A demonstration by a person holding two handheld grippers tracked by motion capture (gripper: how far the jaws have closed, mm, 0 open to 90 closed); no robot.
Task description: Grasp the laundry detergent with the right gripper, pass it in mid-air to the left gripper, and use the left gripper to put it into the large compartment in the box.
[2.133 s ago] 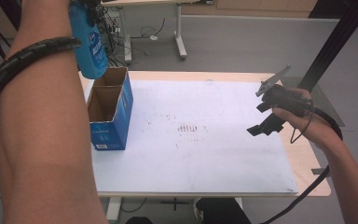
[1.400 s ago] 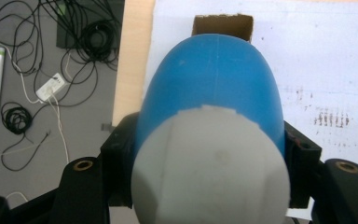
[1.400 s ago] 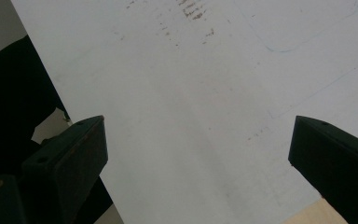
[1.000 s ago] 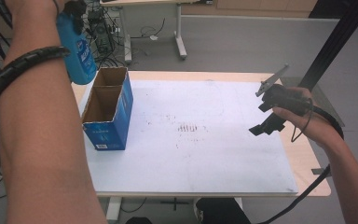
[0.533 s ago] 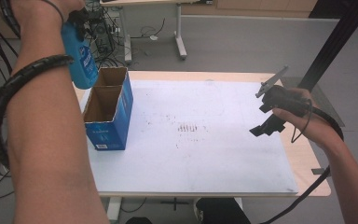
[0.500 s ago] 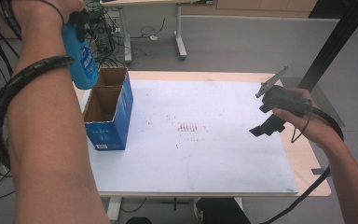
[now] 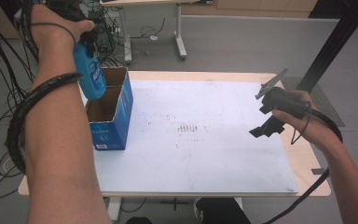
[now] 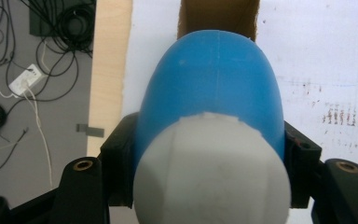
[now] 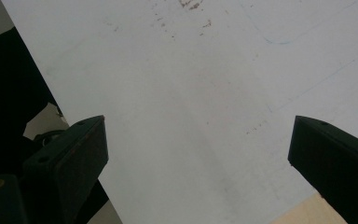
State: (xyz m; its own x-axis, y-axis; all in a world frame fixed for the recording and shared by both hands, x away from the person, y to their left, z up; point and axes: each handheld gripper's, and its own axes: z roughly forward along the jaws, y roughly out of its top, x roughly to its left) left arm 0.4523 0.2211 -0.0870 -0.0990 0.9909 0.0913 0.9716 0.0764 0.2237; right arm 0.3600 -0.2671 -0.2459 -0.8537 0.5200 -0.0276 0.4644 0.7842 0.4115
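Blue bottle (image 8: 209, 88) clamped in left tongs (image 8: 209, 154), base hidden; right tongs (image 9: 198, 144) wide, empty.

A wooden table (image 7: 307, 158) carried a white sheet (image 7: 205, 140) marked with faint reddish smudges, while an open blue cardboard box (image 7: 109, 109) stood upright on the sheet's left edge.

The blue bottle (image 8: 209, 88) looks like smooth plastic with a soft shine, and its grey cap (image 8: 212, 172) is matt. The box (image 7: 109, 114) is brown cardboard inside, printed blue outside. The counter (image 7: 279, 79) has a pale wood edge under a matt white sheet (image 7: 205, 154).
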